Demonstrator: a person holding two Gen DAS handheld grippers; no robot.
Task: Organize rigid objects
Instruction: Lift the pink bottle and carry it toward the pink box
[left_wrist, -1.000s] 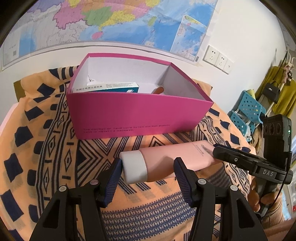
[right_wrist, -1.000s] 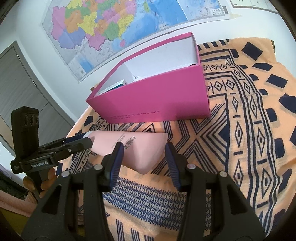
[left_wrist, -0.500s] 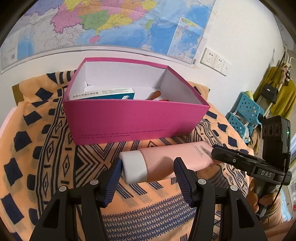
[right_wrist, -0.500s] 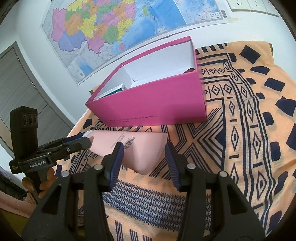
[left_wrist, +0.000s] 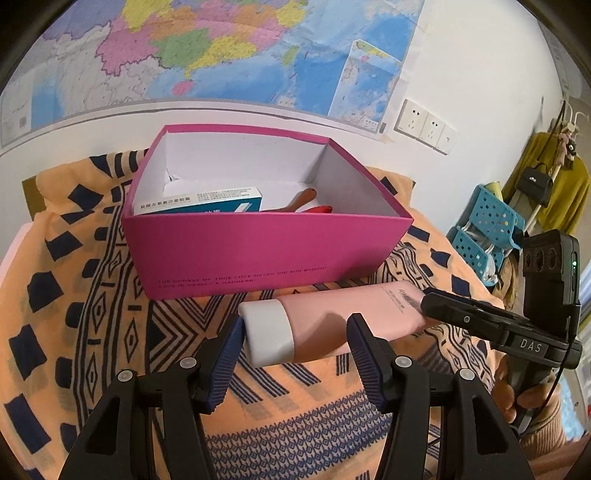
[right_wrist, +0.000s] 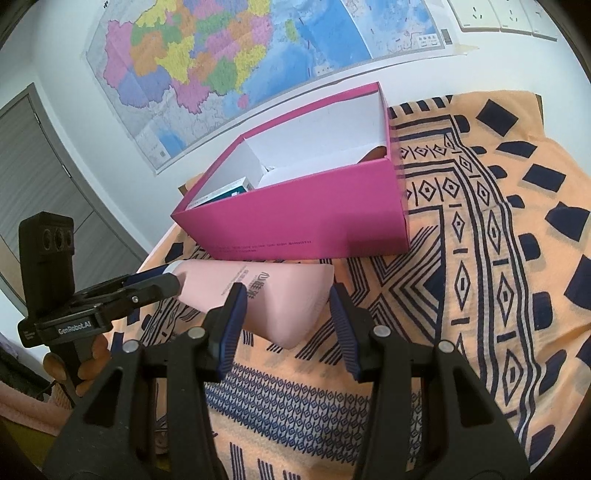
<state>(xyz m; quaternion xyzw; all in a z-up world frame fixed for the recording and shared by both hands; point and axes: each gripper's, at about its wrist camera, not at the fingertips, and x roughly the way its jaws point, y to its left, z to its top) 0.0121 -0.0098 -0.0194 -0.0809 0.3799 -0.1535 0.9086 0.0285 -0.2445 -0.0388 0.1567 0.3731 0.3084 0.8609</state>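
Change: the pink tube (left_wrist: 332, 321) rides higher than a second ago, its white cap (left_wrist: 267, 332) and crimped tail both lifted off the cloth, and more of the inside of the magenta box (left_wrist: 266, 254) now shows from the left wrist view.
Left gripper (left_wrist: 293, 347): jaws spread on either side of the tube's cap end; the left pad touches the cap, while the right pad stands beside the tube body and contact there cannot be confirmed.
Tube: it lies lengthwise in front of the box's near wall, cap to the left, tail to the right, just above the patterned orange cloth (left_wrist: 62, 280) covering the bench.
Box: open-topped, standing behind the tube; a white-and-teal carton (left_wrist: 207, 201) leans at its left end, with a brown item and something red beside it, both too hidden to name.
Right gripper (right_wrist: 286, 314): jaws spread around the tube's flat tail end; from the right wrist view the left pad meets the printed side, and the right pad sits at the tail's corner.
Backdrop: a wall map (left_wrist: 221, 51) hangs above the box.
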